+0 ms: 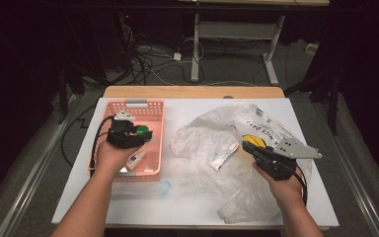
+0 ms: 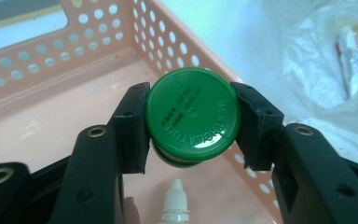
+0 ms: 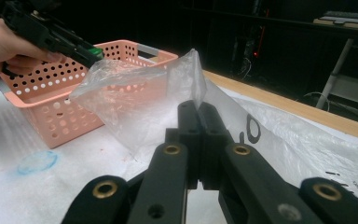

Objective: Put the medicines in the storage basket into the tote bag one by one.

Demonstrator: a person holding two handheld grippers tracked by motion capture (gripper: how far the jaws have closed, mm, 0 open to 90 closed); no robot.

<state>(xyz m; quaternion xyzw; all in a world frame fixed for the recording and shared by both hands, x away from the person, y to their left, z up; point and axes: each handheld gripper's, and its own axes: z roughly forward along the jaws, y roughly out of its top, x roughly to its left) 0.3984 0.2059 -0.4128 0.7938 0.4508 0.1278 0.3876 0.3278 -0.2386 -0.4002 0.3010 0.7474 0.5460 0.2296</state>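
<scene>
A green round jar (image 2: 192, 119) with a raised-letter lid is clamped between the pads of my left gripper (image 2: 192, 125), held just above the floor of the pink perforated basket (image 2: 37, 60). From above, the left gripper (image 1: 139, 134) and the jar (image 1: 142, 131) hang over the basket (image 1: 155, 111). My right gripper (image 3: 199, 112) is shut on a fold of the clear plastic bag (image 3: 135, 98), which rises in a peak from its tips. The right gripper (image 1: 247, 146) sits at the bag's (image 1: 207, 133) right side.
A small white dropper bottle (image 1: 136, 159) lies in the basket's near end, and its tip (image 2: 175, 203) shows below the jar. A white tube (image 1: 224, 157) and a yellow object (image 1: 253, 140) lie inside the bag. A blue ring mark (image 1: 164, 187) is on the white table.
</scene>
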